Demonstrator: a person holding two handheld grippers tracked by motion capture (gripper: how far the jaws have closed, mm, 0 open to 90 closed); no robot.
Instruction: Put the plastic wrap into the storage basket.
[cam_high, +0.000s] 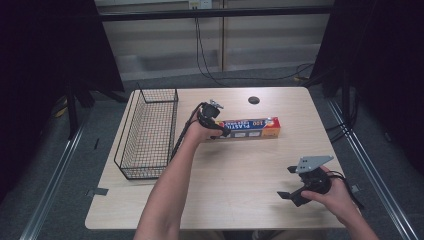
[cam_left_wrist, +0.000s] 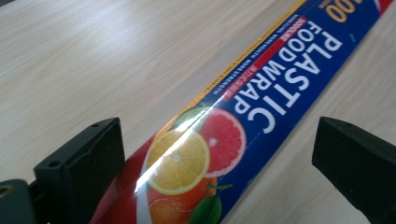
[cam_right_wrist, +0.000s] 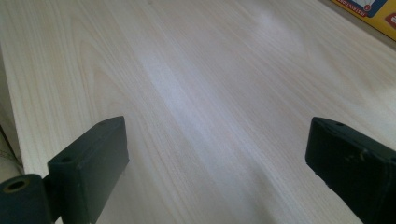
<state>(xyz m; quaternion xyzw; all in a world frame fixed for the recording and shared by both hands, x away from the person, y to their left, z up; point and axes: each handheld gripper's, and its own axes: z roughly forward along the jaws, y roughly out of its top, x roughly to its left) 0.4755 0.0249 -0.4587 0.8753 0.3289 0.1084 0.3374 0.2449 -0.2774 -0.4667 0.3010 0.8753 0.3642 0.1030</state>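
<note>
Straddling the food wrap box (cam_left_wrist: 261, 98), left claw (cam_left_wrist: 215, 163) spread apart, untouching

Long blue cardboard food wrap box (cam_left_wrist: 261, 107): shiny, smooth. Pale wood table (cam_high: 235, 165): smooth, dull. Black wire basket (cam_high: 147, 132): thin metal mesh.

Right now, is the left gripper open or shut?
Open: in the left gripper view, the left gripper has both jaws wide apart, either side of the food wrap box, touching neither.
</note>
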